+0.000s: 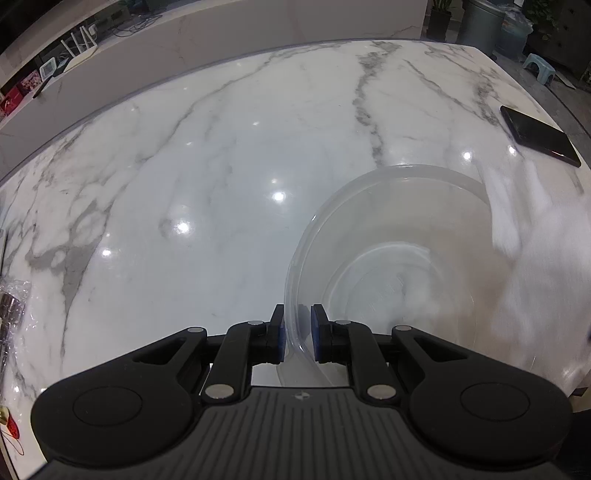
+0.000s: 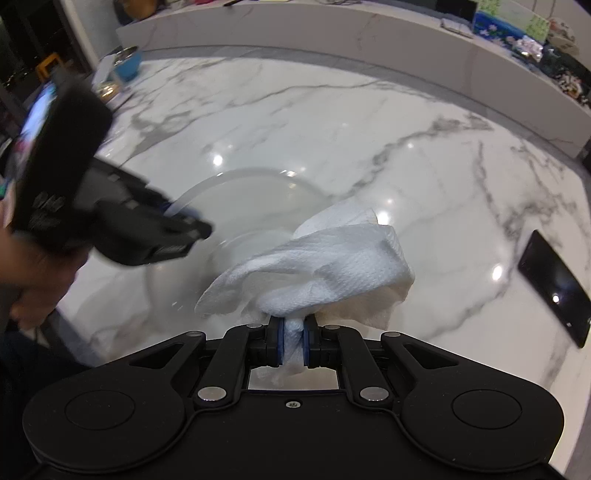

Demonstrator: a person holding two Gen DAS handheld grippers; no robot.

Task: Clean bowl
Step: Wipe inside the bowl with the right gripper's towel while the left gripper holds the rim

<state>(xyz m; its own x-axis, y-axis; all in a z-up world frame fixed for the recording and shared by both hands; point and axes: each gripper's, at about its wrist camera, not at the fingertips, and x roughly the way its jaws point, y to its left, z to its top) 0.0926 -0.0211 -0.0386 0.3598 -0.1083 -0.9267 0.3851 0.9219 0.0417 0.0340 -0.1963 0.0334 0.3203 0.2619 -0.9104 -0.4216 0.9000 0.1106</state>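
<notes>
A clear plastic bowl (image 1: 399,258) stands on the white marble table (image 1: 221,166). My left gripper (image 1: 298,332) is shut on the bowl's near rim, one pad inside and one outside. A blurred white paper towel (image 1: 532,236) is at the bowl's right side. In the right wrist view my right gripper (image 2: 293,339) is shut on the crumpled white paper towel (image 2: 332,266), held over the bowl (image 2: 251,206). The left gripper (image 2: 122,221) shows blurred at the bowl's left rim.
A black phone (image 1: 539,134) lies on the table at the far right; it also shows in the right wrist view (image 2: 554,288). Crinkled plastic wrap (image 1: 13,306) sits at the left edge. A low marble wall (image 2: 332,29) with clutter borders the far side.
</notes>
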